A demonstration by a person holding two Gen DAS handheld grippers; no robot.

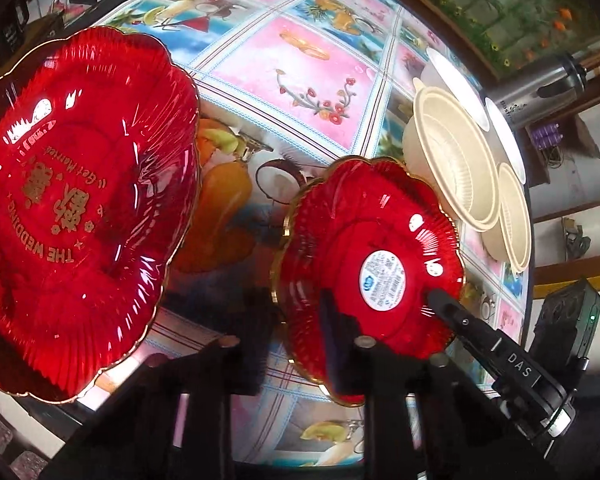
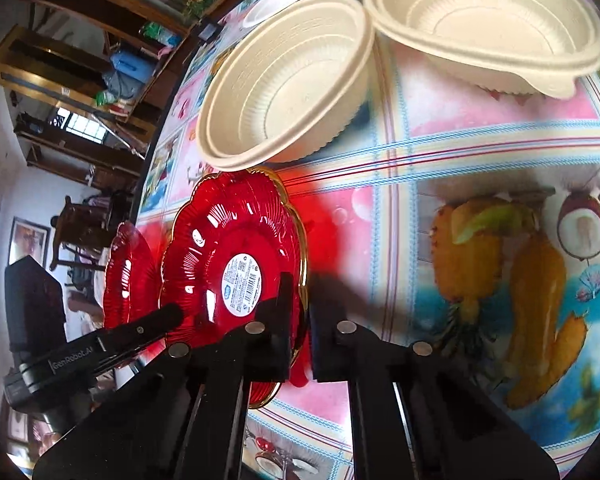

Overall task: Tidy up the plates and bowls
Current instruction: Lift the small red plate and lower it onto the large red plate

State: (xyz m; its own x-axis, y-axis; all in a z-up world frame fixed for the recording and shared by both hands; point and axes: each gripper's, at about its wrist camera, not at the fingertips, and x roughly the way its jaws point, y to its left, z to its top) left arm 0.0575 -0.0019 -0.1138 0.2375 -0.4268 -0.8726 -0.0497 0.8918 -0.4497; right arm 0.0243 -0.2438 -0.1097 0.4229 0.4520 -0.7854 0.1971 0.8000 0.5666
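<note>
Red plates and cream bowls crowd a desk (image 2: 480, 152) with a fruit-print cover. The right gripper (image 2: 300, 320) is clamped on the rim of the labelled red plate (image 2: 228, 256), which stands tilted on edge above the desk. The left gripper (image 1: 300, 344) has closed on the same plate's (image 1: 364, 256) near rim, its fingers drawn in with the plate edge between them. A larger red plate (image 1: 80, 208) with gold lettering stands tilted just beside it. Two cream bowls (image 2: 288, 80) sit nearby on the desk, touching each other.
</note>
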